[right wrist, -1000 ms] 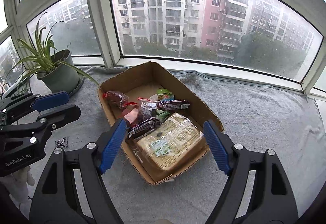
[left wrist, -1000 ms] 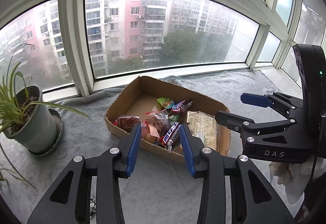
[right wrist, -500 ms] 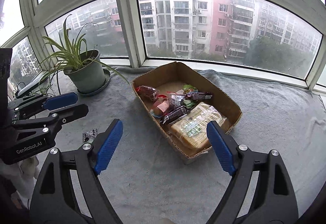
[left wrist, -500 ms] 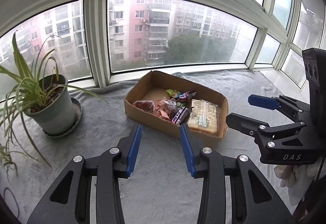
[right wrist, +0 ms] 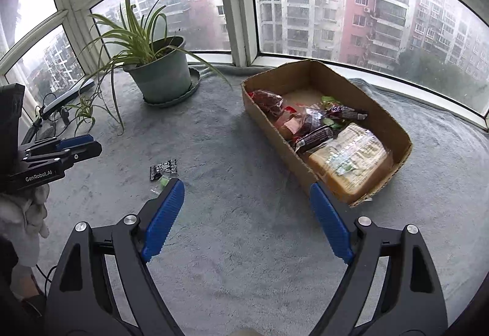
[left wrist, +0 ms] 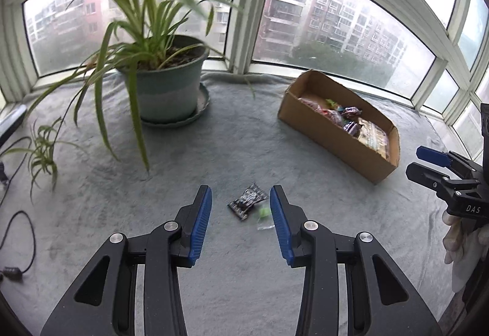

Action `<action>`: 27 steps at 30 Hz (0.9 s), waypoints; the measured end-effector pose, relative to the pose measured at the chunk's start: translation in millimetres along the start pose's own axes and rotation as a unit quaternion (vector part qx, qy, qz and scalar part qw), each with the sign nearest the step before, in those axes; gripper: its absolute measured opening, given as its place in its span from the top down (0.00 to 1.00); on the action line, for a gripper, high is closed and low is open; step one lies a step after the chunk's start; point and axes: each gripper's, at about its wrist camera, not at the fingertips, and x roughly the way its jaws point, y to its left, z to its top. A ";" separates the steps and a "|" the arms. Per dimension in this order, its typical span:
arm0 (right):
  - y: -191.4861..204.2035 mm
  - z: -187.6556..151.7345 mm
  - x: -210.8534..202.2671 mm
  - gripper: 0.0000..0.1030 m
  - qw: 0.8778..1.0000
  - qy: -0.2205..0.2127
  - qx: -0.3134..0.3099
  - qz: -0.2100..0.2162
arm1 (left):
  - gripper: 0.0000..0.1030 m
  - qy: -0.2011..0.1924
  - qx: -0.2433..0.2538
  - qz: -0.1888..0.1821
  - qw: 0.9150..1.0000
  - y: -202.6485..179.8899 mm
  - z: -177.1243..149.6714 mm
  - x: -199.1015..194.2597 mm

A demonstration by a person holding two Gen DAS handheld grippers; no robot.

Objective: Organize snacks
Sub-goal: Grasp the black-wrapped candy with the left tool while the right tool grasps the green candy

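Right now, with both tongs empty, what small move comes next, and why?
Probably lower the open left tongs onto the black snack packet lying between their tips. It and a small green candy are loose on the grey blanket, outside the cardboard box.

Open brown cardboard box, centre-right of frame, holds wrapped snacks; small black patterned sachet and clear-wrapped green candy lie flat lower centre.

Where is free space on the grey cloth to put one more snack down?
Bare cloth lies between the potted plant and the cardboard box, and in front of the box near the right tongs. The box is crowded at its near end; the small dark packet sits before the left tongs.
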 end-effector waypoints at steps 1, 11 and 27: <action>3.8 -0.2 5.3 0.16 1.000 0.005 -0.002 0.006 | 0.63 0.003 -0.004 0.003 1.000 4.3 -4.3 1.2; 49.1 -6.5 62.5 0.19 0.997 0.049 -0.009 0.057 | 0.63 0.038 -0.002 -0.003 0.999 20.3 -29.1 29.3; 87.5 -9.7 139.9 0.50 0.990 0.117 0.012 0.083 | 0.67 0.062 0.014 -0.022 0.998 34.3 -28.8 58.4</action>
